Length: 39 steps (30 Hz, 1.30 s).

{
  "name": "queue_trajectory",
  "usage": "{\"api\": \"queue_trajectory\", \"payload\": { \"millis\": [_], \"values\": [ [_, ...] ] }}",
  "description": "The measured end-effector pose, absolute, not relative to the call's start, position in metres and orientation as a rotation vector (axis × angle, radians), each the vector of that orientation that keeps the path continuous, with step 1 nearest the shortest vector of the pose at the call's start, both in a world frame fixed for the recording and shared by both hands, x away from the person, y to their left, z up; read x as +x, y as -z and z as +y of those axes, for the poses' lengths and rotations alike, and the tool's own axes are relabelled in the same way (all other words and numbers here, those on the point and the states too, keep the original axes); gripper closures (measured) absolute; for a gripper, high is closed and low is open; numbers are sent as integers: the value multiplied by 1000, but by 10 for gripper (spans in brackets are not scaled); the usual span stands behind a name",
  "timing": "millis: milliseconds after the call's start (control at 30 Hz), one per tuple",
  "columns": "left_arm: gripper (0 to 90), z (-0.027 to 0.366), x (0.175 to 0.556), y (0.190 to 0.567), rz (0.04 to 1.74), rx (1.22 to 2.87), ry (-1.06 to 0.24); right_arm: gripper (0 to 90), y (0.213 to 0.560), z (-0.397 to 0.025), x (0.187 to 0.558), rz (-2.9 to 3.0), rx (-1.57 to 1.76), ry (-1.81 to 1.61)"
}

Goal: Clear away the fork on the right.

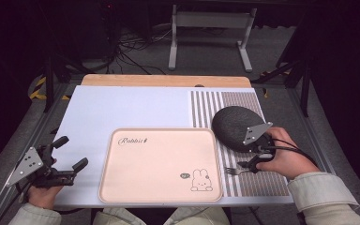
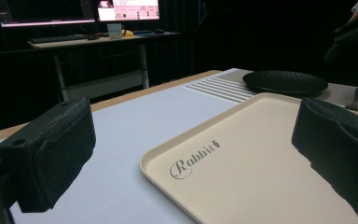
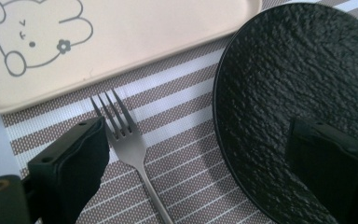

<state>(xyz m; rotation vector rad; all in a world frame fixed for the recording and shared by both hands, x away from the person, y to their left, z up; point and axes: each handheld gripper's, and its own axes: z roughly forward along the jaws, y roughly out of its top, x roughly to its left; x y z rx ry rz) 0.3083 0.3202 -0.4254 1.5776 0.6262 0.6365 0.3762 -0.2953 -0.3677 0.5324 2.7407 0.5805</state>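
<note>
right gripper (image 3: 196,163) wide open, empty, fork (image 3: 126,140) between jaws, plate (image 3: 298,93) under one jaw; left gripper (image 1: 68,157) open, empty, beside tray (image 1: 159,164).

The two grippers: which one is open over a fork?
The right gripper, beside the black plate. Its open jaws straddle the fork on the striped mat. The left gripper, also open, faces the beige tray.
</note>
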Motion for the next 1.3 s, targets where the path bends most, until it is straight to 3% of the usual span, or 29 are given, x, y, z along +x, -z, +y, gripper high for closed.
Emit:
{"api": "queue_trajectory", "payload": {
  "millis": [1133,1300],
  "values": [
    [3,320,308,425,628,1579,-633,93,404,-284,378,2961,480,-304],
    [3,320,308,426,629,1577,-635,137,410,-286,377,2986,445,-237]
  ]
}}
